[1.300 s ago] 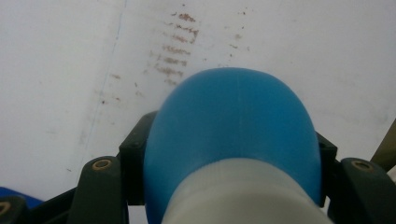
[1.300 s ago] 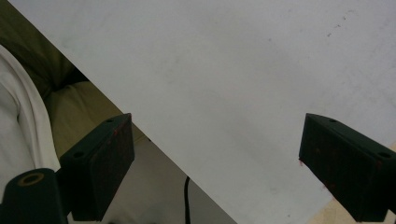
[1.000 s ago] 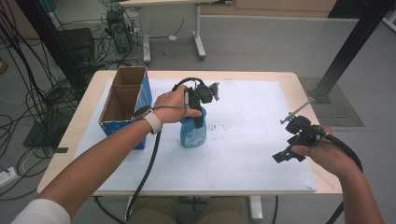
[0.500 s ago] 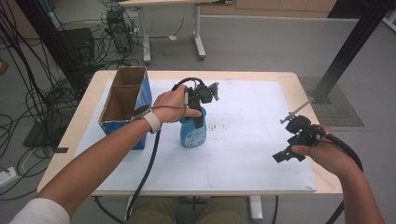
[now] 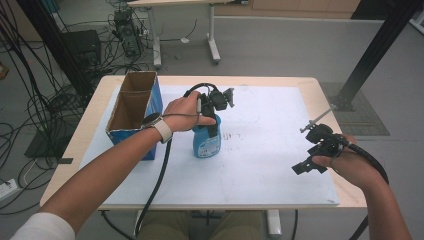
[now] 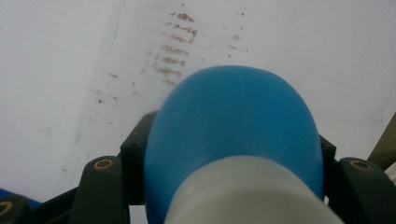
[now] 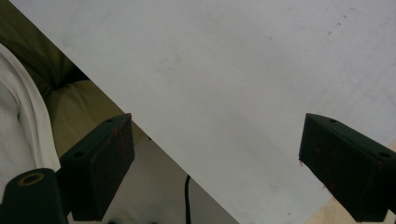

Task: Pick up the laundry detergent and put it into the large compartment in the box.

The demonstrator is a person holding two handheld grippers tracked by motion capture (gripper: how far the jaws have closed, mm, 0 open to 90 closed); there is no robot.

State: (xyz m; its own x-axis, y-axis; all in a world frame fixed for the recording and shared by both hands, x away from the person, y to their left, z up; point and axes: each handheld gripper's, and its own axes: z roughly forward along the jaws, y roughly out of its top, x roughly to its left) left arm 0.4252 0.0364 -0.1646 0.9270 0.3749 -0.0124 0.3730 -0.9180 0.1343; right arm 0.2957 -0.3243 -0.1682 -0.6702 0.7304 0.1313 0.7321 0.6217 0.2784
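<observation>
Gripping a blue bottle beside the box

Clamped from above, the blue bottle (image 5: 206, 141) stands upright on the white sheet (image 5: 260, 155), just right of the open cardboard box (image 5: 131, 114), held by the left gripper (image 5: 212, 112). Well right of the box, the right gripper (image 5: 312, 160) hovers near the sheet's edge, jaws wide and holding nothing.

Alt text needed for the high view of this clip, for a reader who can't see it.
From above, the left tongs clamp the top of a blue bottle standing on a white mat, beside an open blue cardboard box. The right tongs hang open near the mat's right edge, holding nothing.
</observation>
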